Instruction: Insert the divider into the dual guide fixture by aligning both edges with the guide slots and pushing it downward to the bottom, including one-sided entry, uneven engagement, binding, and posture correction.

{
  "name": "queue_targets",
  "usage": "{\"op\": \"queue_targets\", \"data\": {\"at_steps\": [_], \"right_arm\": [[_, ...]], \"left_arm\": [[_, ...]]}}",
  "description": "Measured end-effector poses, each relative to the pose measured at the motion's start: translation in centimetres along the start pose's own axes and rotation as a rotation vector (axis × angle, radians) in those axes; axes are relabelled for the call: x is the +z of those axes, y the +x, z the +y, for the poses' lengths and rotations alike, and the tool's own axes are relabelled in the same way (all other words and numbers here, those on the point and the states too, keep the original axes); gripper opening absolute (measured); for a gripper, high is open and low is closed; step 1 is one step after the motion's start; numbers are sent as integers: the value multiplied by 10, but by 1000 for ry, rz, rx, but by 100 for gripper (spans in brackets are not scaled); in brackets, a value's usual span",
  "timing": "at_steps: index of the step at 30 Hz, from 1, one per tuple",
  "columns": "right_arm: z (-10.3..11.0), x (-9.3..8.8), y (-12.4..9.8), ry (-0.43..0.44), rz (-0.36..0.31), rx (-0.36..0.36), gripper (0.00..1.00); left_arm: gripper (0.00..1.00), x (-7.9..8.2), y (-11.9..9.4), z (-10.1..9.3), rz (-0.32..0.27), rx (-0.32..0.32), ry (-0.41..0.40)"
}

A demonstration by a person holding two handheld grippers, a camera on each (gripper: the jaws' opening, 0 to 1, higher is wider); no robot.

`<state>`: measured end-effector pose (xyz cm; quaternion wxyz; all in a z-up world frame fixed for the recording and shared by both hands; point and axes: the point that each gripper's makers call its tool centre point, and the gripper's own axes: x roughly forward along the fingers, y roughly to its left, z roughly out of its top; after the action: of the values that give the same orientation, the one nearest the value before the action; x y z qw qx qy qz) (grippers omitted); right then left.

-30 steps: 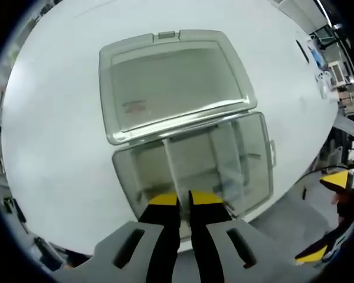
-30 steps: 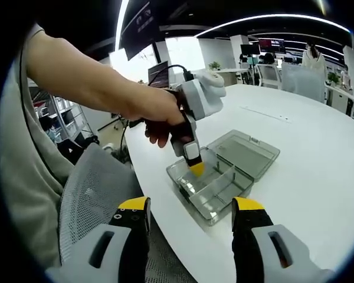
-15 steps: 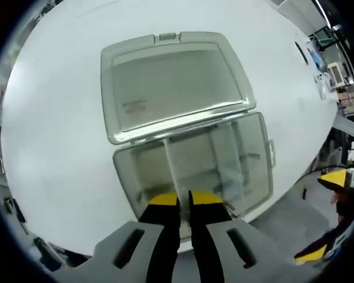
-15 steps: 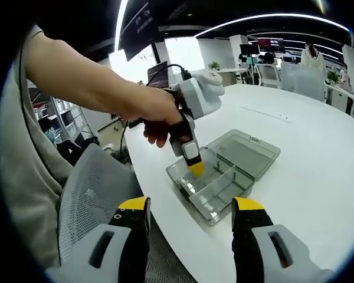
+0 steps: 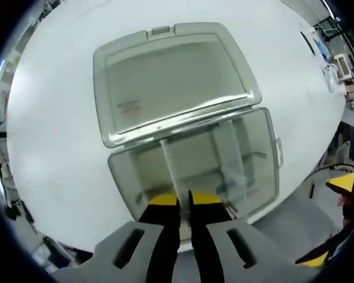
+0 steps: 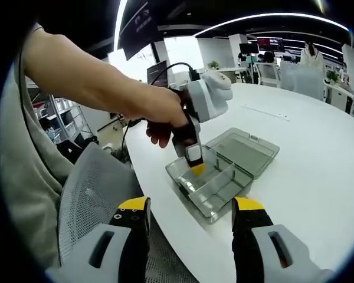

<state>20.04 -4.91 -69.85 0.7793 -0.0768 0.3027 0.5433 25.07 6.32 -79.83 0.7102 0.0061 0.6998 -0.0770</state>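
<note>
Divider (image 5: 168,168), a thin clear panel, stands on edge inside the clear plastic compartment box (image 5: 265,168) in the left gripper view, running from the hinge side toward the near wall. Its near end disappears between the yellow-tipped jaws of the left gripper (image 5: 184,199), which are nearly together; whether they actually pinch the panel cannot be told from this angle. The box's lid (image 5: 171,76) lies open flat on the white table (image 5: 53,135), hinged along the far side of the tray. Another clear partition (image 5: 227,147) stands to the right of the divider, parallel to it. At the right edge, beyond the table rim, the yellow tips of the right gripper (image 5: 333,218) show, set well apart.

From the right gripper view, the right gripper (image 6: 190,206) hangs short of the table with its jaws spread wide and nothing between them. Ahead, a person's hand (image 6: 159,115) holds the left gripper (image 6: 197,169) pointing down into the compartment box (image 6: 215,206), its yellow tip at the near-left part of the tray. The lid (image 6: 248,150) lies open on the far side. The divider (image 6: 215,177) is hard to pick out here among the clear walls. A grey mesh chair back (image 6: 88,194) stands beside the table (image 6: 318,165) at lower left.
</note>
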Motion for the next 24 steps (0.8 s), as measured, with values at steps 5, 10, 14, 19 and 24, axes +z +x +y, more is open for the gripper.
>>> {"op": "queue_targets", "data": {"at_steps": [5,10,14,19,24], "right_arm": [[0,-1,0,1,1,0,52],[-1,-1,-1,3,3,-1,52],[-1,-2,0,2,6,-2,52],[-1,-1,-1,5,5,-2,52],[-1,-2,0,6,8,-3,52]], "left_arm": [[2,0,2,1,3,1,-10],[2,0,4,0,-5,8,-12],[2,0,6,1,-6,10,-18],[3,-1,8,1,-12,9,-28],[3,-2,11,1,-24,8,-29]]}}
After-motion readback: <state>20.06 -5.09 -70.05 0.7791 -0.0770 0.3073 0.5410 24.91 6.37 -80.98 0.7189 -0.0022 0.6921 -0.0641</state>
